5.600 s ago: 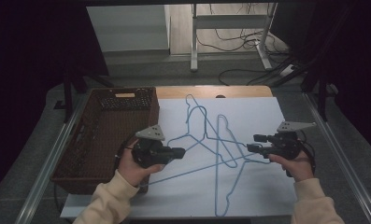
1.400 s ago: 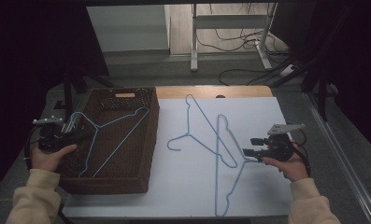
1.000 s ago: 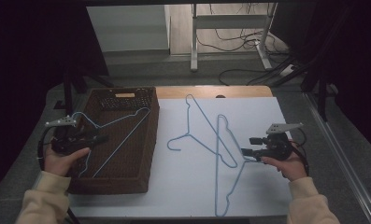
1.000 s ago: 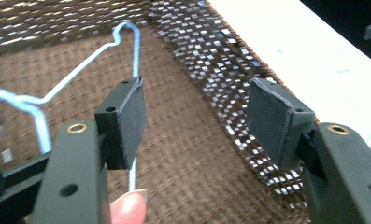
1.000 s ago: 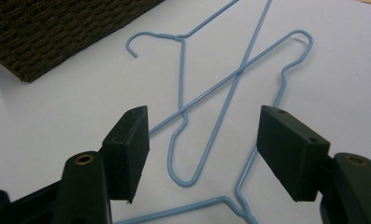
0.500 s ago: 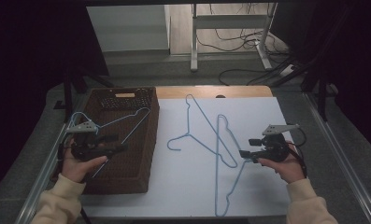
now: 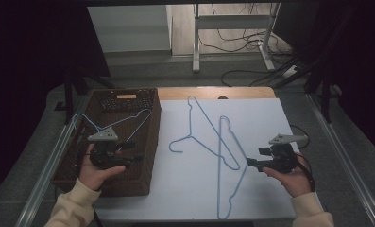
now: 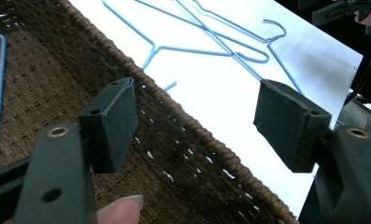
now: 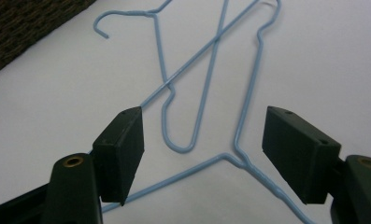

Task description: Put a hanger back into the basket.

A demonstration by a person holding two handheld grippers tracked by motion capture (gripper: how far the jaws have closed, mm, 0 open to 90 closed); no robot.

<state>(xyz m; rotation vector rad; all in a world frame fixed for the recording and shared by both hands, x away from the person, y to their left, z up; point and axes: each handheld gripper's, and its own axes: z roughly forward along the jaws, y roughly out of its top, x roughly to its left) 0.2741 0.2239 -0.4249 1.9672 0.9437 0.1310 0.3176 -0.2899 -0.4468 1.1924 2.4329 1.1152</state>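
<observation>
A brown wicker basket stands at the table's left, and one blue wire hanger lies in it. My left gripper hovers over the basket's near right part, pointing right. Its jaws have just been opening, and nothing is between them. Two more blue hangers cross on the white sheet: one runs diagonally, the other runs front to back. My right gripper points left at the second hanger. Its jaws have also just been opening, with that hanger's neck on the sheet beyond them.
The white sheet covers most of the table, with a wooden strip at its far edge. Metal rails run along both sides. A desk frame and cables lie on the floor beyond. The basket's rim rises below my left jaws.
My left hand has moved right across the basket, leaving the hanger lying in it. My right gripper has edged left toward the hanger on the sheet.
</observation>
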